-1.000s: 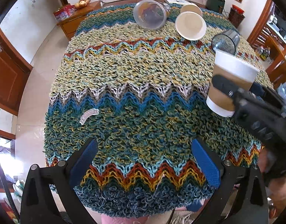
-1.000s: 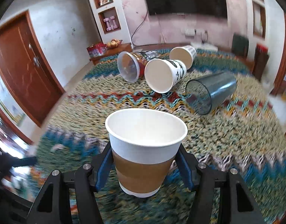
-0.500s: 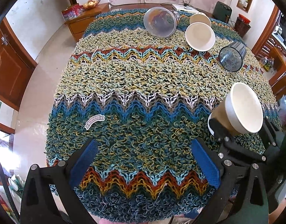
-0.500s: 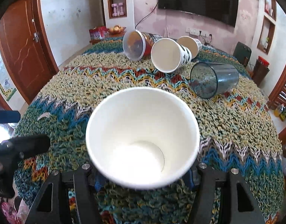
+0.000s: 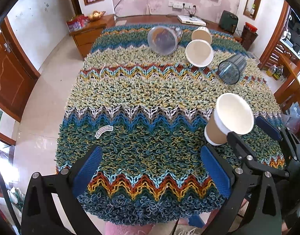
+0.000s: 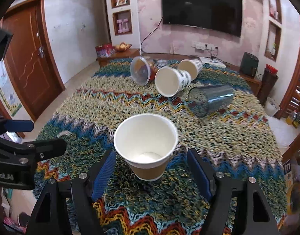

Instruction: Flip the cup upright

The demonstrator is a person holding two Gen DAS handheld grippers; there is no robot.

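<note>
Brown-sleeved and white-rimmed, the paper cup (image 5: pixel 228 120) sits to the right of the left tongs (image 5: pixel 154 170) in the left wrist view, mouth up and leaning slightly, on the shaggy zigzag-patterned woven cloth (image 5: pixel 142 98). The left tongs hang over the near edge of the cloth with their blue pads far apart and nothing between them. The right tongs (image 5: pixel 253 135) flank the cup, one black finger just beside its wall; whether it touches cannot be told here. Far ahead lie a clear plastic tub (image 5: pixel 162 40), two white paper cups (image 5: pixel 199 52) and a dark translucent tumbler (image 5: pixel 231 69), all on their sides.

The right wrist view adds what the first cannot: both blue pads (image 6: pixel 105 173) of the right tongs (image 6: pixel 152 173) stand clear of the cup (image 6: pixel 146 145), with gaps on each side, so the tongs are spread and the cup rests by itself, upright on the cloth (image 6: pixel 218 137). The left tongs (image 6: pixel 22 150) show at the left edge.

Half a second ago the cup was tipped steeply toward the camera and squeezed between these pads; now it stands released.
</note>
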